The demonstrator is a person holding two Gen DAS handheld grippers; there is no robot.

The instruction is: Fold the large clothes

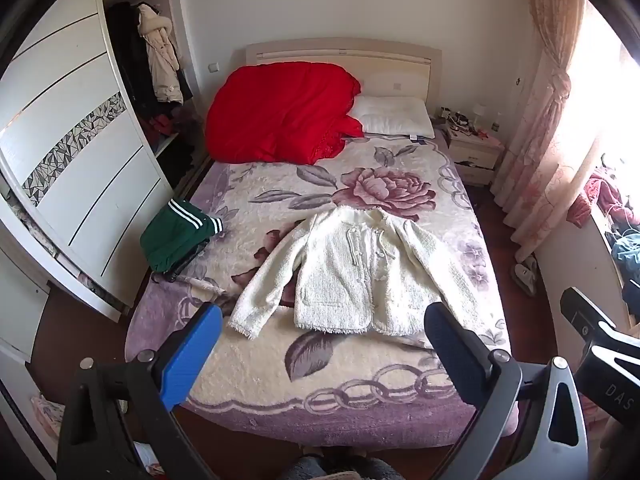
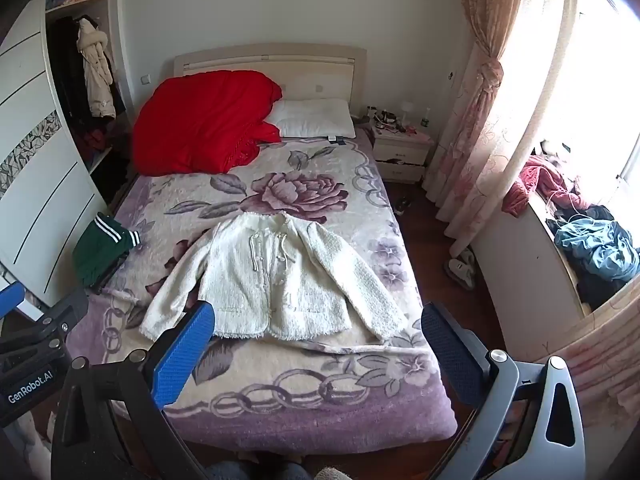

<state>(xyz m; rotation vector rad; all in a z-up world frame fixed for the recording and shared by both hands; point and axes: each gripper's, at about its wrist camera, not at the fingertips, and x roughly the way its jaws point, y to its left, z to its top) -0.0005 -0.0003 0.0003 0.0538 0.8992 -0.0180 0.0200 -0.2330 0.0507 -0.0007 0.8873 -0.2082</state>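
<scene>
The white jacket lay spread, unfolded, near the bed's foot edge; both claws, left and right, were spread, empty.

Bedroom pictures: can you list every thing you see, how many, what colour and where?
white jacket: one, cream-white, spread flat mid-bed, sleeves out
green clothes: one folded pile, green with white stripes, bed's left edge
red quilt: one, red, bunched at headboard
pillow: one, white, beside the quilt
bed: one, purple floral blanket
wardrobe: one, white, left wall, coats hanging inside
nightstand: one, pale, right of bed, cluttered
curtain: one, pink, tied by window
clothes heap: blue and red, windowsill
left hand-held gripper: blue fingers, open
right hand-held gripper: blue fingers, open
</scene>
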